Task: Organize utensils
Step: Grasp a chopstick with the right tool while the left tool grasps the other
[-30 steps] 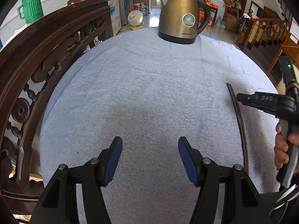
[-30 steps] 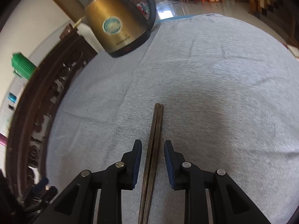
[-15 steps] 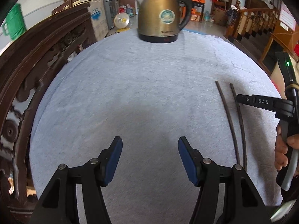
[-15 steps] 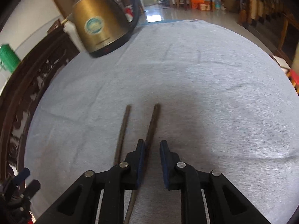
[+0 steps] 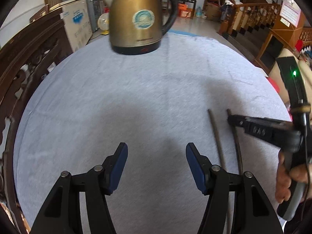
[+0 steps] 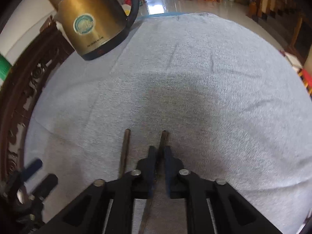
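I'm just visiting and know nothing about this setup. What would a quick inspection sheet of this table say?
Surface: grey cloth-covered table.
Job's things: two dark wooden chopsticks; right chopstick clamped, left chopstick lying loose beside it.
Clutter: brass-coloured electric kettle at the far edge.
Grippers: right gripper shut on the right chopstick; left gripper open, empty.
Cables: nothing seen.
Surroundings: carved dark wooden chair back, stair railing.
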